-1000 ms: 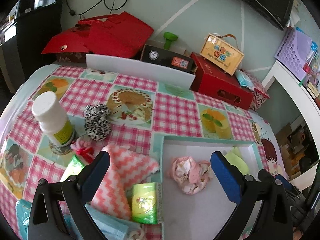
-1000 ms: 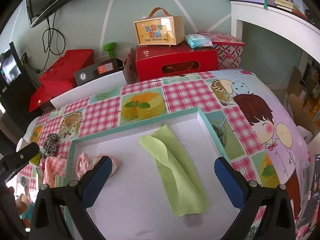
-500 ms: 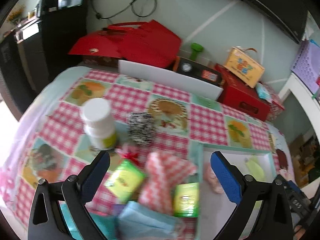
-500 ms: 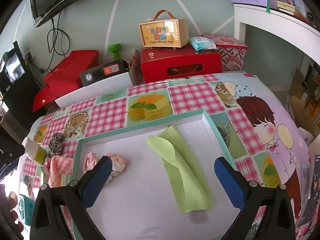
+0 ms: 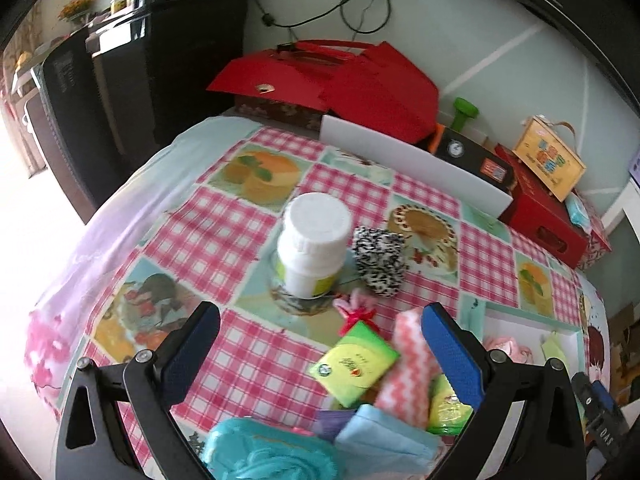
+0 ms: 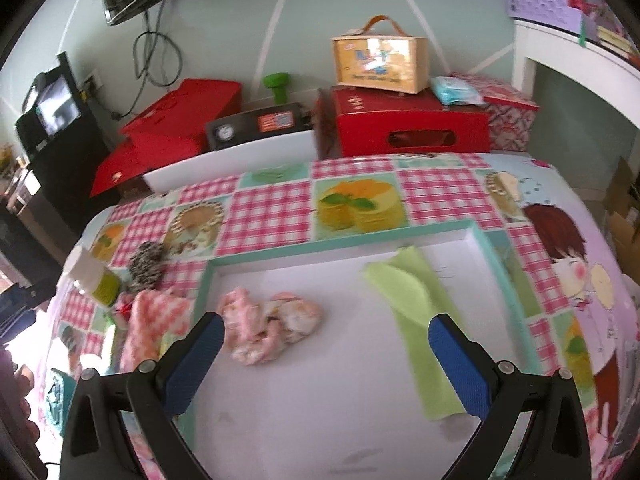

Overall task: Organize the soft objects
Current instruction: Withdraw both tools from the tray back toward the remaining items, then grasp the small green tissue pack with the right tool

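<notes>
My left gripper (image 5: 320, 344) is open and empty above the left side of the table. Ahead of it lie a black-and-white scrunchie (image 5: 380, 260), a pink-and-white zigzag cloth (image 5: 408, 364), green tissue packs (image 5: 354, 362), a small pink bow (image 5: 354, 310) and blue face masks (image 5: 384, 436). My right gripper (image 6: 326, 354) is open and empty over the white tray (image 6: 496, 272). In the tray lie a crumpled pink cloth (image 6: 268, 324) and a light green cloth (image 6: 416, 320). The zigzag cloth (image 6: 152, 320) and scrunchie (image 6: 146, 266) sit left of the tray.
A white bottle (image 5: 312, 244) stands upright beside the scrunchie. A teal round lid (image 5: 272, 456) lies at the near edge. Red boxes (image 6: 412, 124), a white board (image 5: 412, 164), a yellow carry box (image 6: 380, 60) and a black unit (image 5: 140, 76) line the far side.
My left gripper has swung left, away from the tray, so the bottle and scrunchie now sit ahead of it. My right gripper shifted slightly over the tray. Both stayed open.
</notes>
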A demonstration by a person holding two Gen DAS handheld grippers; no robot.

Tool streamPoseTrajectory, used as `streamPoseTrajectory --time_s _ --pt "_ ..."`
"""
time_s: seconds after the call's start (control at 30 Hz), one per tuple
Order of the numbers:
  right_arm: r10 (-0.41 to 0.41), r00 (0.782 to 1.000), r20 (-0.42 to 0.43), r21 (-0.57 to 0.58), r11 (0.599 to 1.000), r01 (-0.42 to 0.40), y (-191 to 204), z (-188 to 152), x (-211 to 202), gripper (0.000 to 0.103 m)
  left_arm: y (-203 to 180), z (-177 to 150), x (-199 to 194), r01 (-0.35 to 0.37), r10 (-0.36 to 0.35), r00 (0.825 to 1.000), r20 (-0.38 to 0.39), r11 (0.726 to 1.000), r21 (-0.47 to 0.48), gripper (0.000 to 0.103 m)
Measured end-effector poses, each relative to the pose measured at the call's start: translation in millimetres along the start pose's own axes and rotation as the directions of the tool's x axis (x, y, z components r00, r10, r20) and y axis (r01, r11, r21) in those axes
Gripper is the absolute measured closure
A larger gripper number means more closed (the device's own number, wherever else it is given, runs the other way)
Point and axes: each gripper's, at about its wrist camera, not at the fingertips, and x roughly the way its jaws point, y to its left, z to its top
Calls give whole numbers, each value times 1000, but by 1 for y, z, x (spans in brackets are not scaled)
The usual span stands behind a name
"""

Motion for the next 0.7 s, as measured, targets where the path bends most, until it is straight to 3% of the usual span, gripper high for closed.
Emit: streamPoseTrajectory --time_s 0.3,0.57,0.7 --pt "48 998 -38 -142 988 -53 58 -12 1 0 24 3 2 -11 10 1000 -15 998 -64 2" --pt "110 986 -123 -231 963 -136 97 -30 17 0 15 -2 18 -6 5 995 -102 1000 -4 3" --pt "135 979 -153 -240 956 -169 104 -36 23 6 6 -9 32 7 0 985 -173 999 39 3"
